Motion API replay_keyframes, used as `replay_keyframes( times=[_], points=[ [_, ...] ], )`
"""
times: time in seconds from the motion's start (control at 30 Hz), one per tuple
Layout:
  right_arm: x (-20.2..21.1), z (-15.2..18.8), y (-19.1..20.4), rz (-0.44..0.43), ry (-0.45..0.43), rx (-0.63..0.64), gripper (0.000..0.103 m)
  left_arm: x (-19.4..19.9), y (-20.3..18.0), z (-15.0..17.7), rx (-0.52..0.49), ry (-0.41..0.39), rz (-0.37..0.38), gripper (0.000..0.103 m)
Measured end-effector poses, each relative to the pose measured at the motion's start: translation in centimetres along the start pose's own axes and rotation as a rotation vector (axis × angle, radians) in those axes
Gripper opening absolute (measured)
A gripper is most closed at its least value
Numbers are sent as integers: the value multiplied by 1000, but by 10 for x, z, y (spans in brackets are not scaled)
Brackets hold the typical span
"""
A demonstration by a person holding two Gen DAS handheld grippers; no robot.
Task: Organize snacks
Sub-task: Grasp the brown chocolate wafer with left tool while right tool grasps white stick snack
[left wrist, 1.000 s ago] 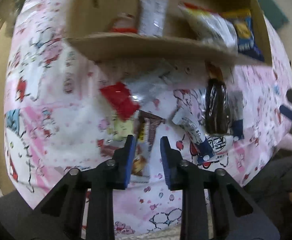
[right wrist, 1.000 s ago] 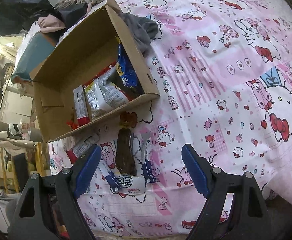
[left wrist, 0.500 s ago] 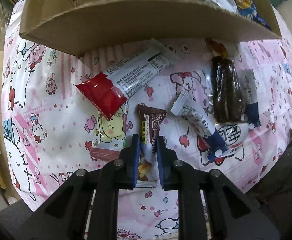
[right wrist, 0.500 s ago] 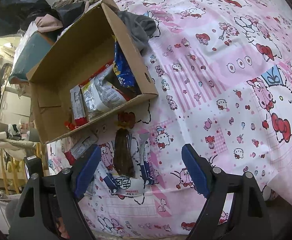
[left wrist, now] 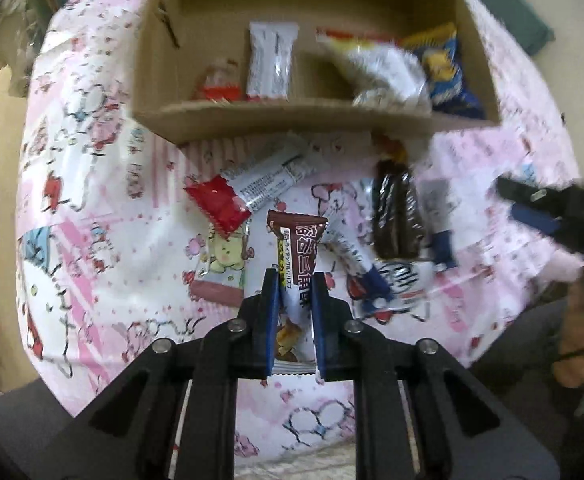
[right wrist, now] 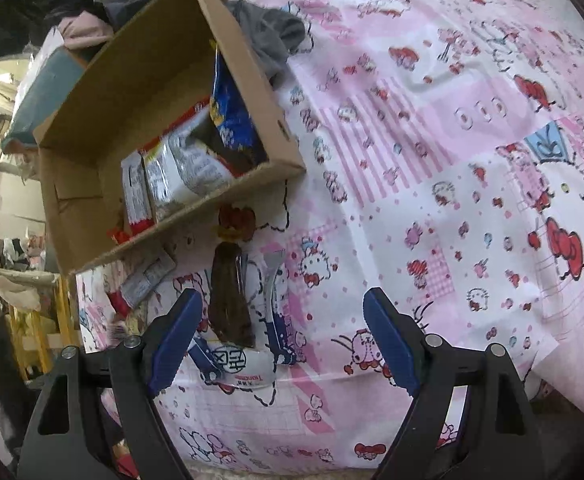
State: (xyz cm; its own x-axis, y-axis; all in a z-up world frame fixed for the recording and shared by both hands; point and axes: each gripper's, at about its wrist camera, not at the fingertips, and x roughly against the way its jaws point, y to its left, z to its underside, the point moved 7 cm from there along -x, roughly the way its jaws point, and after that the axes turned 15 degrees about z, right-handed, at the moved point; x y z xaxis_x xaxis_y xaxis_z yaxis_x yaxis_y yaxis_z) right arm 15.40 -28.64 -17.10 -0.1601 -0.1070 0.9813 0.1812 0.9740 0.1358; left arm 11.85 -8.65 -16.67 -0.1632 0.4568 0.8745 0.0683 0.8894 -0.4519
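My left gripper (left wrist: 295, 276) is shut on a brown-and-white chocolate snack bar (left wrist: 297, 256) and holds it lifted above the bedsheet. Ahead stands an open cardboard box (left wrist: 292, 118) with several snacks inside. On the sheet lie a red-and-silver bar (left wrist: 252, 190), a dark brown snack pack (left wrist: 396, 216), a white-and-blue stick (left wrist: 356, 260) and a yellow-bear packet (left wrist: 224, 268). My right gripper (right wrist: 280, 328) is open and empty above the dark snack pack (right wrist: 228, 300), near the box (right wrist: 140, 92).
A pink Hello Kitty bedsheet (right wrist: 452, 160) covers the bed. A grey cloth (right wrist: 276, 36) lies behind the box. The bed's front edge is close below both grippers. Wooden furniture (right wrist: 32, 320) stands at the left.
My left gripper closed on the chocolate bar and lifted it off the sheet, pulling back so the box interior shows again. My right gripper stayed open and barely moved.
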Motion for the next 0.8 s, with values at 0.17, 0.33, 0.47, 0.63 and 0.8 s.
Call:
replay_keyframes(
  times=[0.17, 0.33, 0.47, 0.63, 0.8],
  points=[
    [-13, 5, 2, -16, 56, -3, 68, 31, 20, 0, 98, -75, 14, 12],
    [-22, 9, 9, -5, 87, 30, 49, 40, 28, 1, 120, -115, 6, 12],
    [-36, 17, 19, 38, 124, 88, 39, 41, 30, 0, 111, -118, 2, 12],
    [-50, 21, 25, 79, 138, 132, 31, 41, 29, -1, 109, -126, 1, 12],
    [-60, 28, 33, 105, 141, 154, 24, 40, 32, -2, 111, -134, -15, 12]
  ],
)
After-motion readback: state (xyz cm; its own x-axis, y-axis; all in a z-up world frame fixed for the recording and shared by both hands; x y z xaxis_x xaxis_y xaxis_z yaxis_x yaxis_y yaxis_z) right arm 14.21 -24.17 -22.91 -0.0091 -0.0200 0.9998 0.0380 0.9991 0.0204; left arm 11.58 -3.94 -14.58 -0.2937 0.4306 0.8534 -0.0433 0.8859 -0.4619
